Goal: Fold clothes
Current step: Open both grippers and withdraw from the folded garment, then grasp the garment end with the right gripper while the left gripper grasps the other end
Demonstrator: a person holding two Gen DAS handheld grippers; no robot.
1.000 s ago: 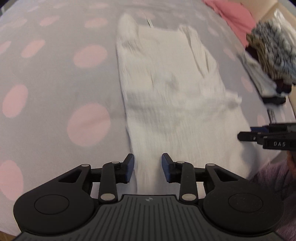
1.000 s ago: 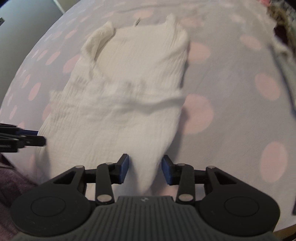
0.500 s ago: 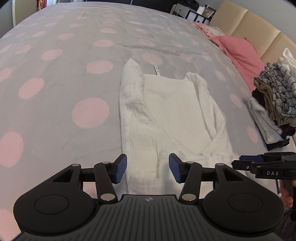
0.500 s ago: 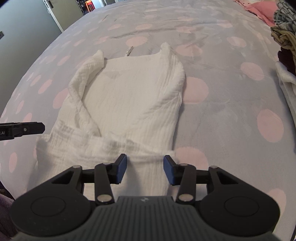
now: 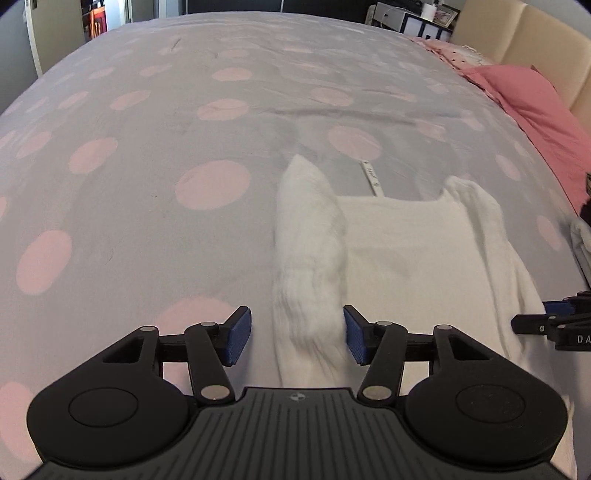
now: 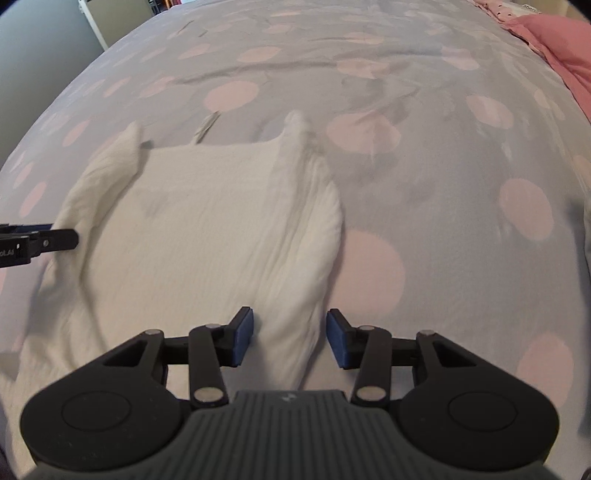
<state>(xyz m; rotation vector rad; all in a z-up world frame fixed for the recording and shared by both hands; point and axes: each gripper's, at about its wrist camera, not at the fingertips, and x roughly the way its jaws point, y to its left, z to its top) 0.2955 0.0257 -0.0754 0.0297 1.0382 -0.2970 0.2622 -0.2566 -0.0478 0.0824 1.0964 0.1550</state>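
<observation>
A white crinkled garment (image 5: 399,251) lies flat on the bed, both long sides folded inward; it also shows in the right wrist view (image 6: 207,236). My left gripper (image 5: 297,336) is open, its jaws on either side of the garment's left folded edge (image 5: 310,266). My right gripper (image 6: 290,341) is open, its jaws astride the right folded edge (image 6: 303,266). Each gripper's tip shows in the other's view: the right gripper (image 5: 543,325), the left gripper (image 6: 40,240). A small label (image 5: 371,177) sticks out at the garment's far end.
The bed has a grey cover with pink dots (image 5: 184,147). A pink pillow (image 5: 528,99) and a beige headboard (image 5: 535,40) are at the far right. Other clothes (image 5: 583,236) lie at the right edge. A doorway (image 5: 99,22) is at the far left.
Both grippers have opened wider and moved forward along the garment's side folds. The near hem, lifted a second ago, now lies on the bed.
</observation>
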